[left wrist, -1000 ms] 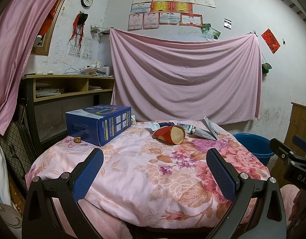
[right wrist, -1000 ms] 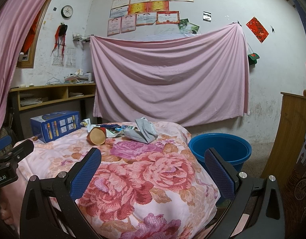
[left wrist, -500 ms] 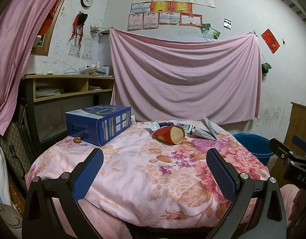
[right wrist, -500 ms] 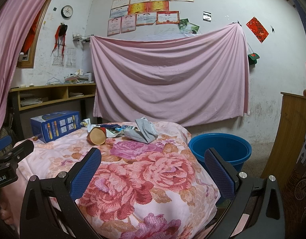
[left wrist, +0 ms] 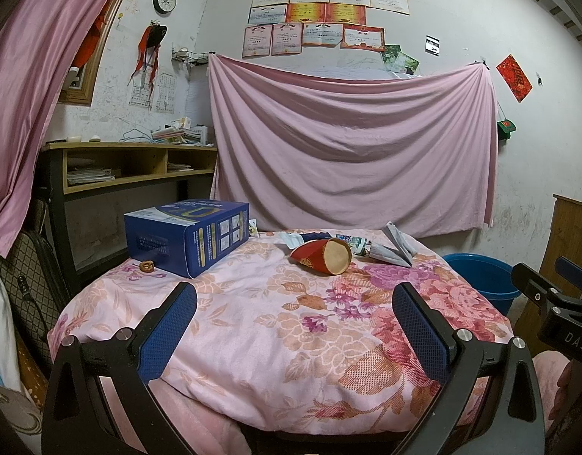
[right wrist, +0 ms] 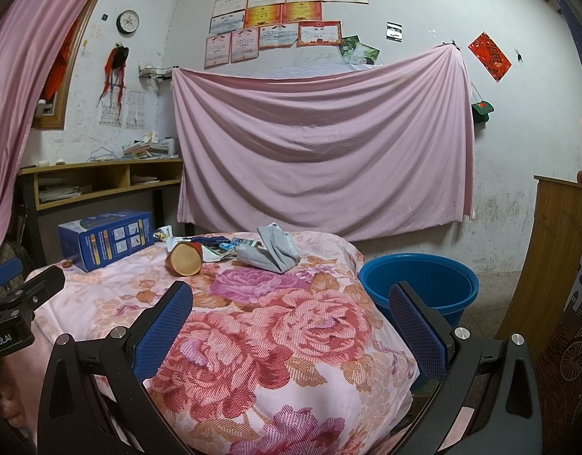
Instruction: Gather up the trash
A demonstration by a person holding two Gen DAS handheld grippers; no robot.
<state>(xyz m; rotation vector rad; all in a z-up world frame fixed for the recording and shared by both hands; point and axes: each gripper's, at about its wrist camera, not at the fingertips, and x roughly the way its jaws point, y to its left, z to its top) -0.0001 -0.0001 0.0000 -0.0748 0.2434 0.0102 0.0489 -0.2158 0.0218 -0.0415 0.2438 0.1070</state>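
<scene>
While both tools hover level at the near edge of the bench, nothing is gripped.
Left tool (left wrist: 294,318): fingers spread wide, empty, above the floral cover (left wrist: 275,326).
Right tool (right wrist: 291,316): fingers spread wide, empty.
Trash: red paper cup (left wrist: 323,256) on its side, grey pouch (left wrist: 395,248) and wrappers (right wrist: 222,244) at far edge.
Left view only: small brown scrap (left wrist: 146,265) beside blue box (left wrist: 188,240).
Right view only: whole blue bucket (right wrist: 419,284) on floor, right of bench.

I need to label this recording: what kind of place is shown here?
Probably a lived-in room of a home: a table under a floral quilt, certificates and a clock on a worn white wall, a cluttered wooden shelf.
</scene>
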